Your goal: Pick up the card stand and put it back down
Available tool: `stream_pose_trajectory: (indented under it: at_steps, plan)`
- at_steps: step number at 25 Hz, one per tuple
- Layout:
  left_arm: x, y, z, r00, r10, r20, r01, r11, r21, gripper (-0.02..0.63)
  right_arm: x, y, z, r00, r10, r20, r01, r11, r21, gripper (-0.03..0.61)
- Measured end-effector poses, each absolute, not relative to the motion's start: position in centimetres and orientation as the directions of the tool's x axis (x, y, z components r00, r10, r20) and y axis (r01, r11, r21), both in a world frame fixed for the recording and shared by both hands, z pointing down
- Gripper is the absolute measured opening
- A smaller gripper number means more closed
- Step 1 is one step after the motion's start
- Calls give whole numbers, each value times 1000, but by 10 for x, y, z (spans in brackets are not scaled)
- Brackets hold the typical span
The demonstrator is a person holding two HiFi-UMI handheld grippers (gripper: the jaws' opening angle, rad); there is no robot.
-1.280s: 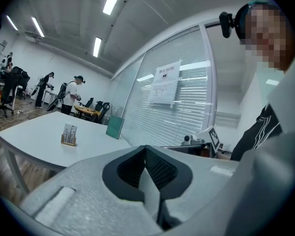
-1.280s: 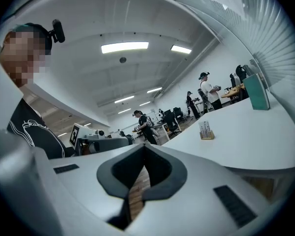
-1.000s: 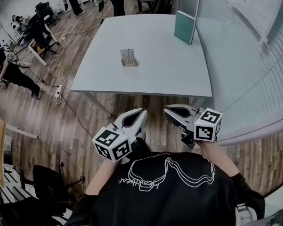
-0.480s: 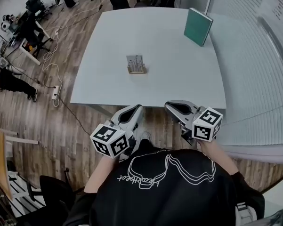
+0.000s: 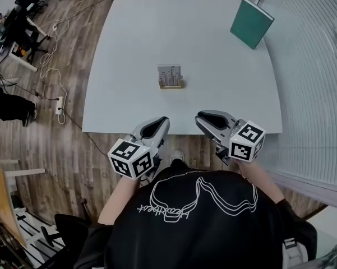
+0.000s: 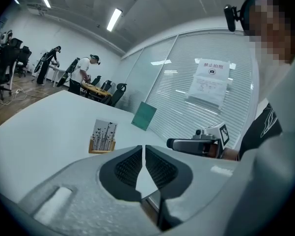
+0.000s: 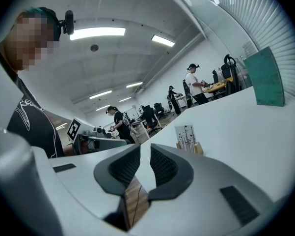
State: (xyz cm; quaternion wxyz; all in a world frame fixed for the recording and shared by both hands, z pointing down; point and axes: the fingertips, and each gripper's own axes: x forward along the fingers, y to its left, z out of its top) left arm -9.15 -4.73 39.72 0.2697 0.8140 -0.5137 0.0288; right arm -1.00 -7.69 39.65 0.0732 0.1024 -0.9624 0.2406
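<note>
The card stand [image 5: 171,77] is a small wooden block with a slot. In the slot a white card [image 5: 169,72] stands upright, printed with thin black stems. It sits on the white table [image 5: 129,49] about halfway across, well apart from both tools and touched by neither. From the left gripper view it shows [image 6: 103,137] just left of the jaw tips and farther off. From the right gripper view it shows [image 7: 188,138] right of them.

The left gripper [image 5: 164,119] hangs over the near edge of the table. Its jaws are closed, with the tips meeting and nothing between them. The right gripper [image 5: 199,117] is level with it, just beside it on the person's right. Its jaws have just been opening and now stand a little apart, with only table and floor showing through the gap. Both point toward the stand.

The only other thing on the table is a green book [image 5: 251,23], upright on its edge near the far right corner.

The floor [image 5: 101,156] is brown wood planks. Cables [image 5: 50,66] trail over it to a power strip [image 5: 59,101] left of the table. On the right runs a glass wall [image 5: 308,94] with white blinds behind it, and a paper notice [image 6: 209,82] is stuck to the glass. Farther back, people [image 6: 83,73] stand at desks and office chairs under long ceiling lights [image 7: 97,32]. The person holding the tools wears a black shirt [image 5: 196,228] with a white line drawing on it.
</note>
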Motion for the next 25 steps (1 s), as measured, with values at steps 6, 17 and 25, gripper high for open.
stream_pose_trajectory:
  at_steps: [6,17,25]
  plan:
    - [-139,-83,433,476,-793,380,-854,-314,414,15,-40,-114,430,-943,-206,260,-303,854,-423,64]
    - [-195,-137,471,494,-768,407,-849,-326,416,20,-66,-161,470,-911,-247,329,-377,821,-429,87]
    - [-193,-172,509,558,-700,447,-824,-402,399,156,-73,-190,497,-885,-279,374,-417,832,-365,107]
